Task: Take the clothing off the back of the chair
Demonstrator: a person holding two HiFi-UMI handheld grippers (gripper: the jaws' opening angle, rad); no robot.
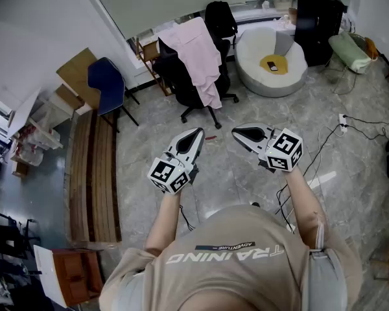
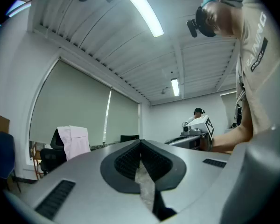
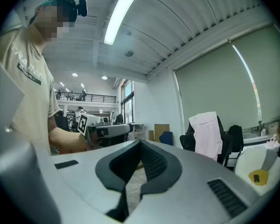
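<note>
While pink shirt [image 1: 198, 54] hangs on office chair [image 1: 180, 86], left tool [image 1: 196, 135], right tool [image 1: 238, 133] clenched, empty.

Grey polished stone floor [image 1: 246, 135]. White round seat [image 1: 249, 57] by back wall, yellow pad [image 1: 273, 64] in it. Black cabinet [image 1: 318, 18] just right of seat, green bundle [image 1: 349, 52] further right. Blue chair [image 1: 107, 83] well left of seat, cardboard [image 1: 78, 70] behind it, slatted wood bench [image 1: 94, 173] nearer. Cables [image 1: 363, 120] on floor right of seat. Pale blind [image 2: 70, 106] over window. Strip light [image 2: 140, 10] lit on ribbed ceiling.
</note>
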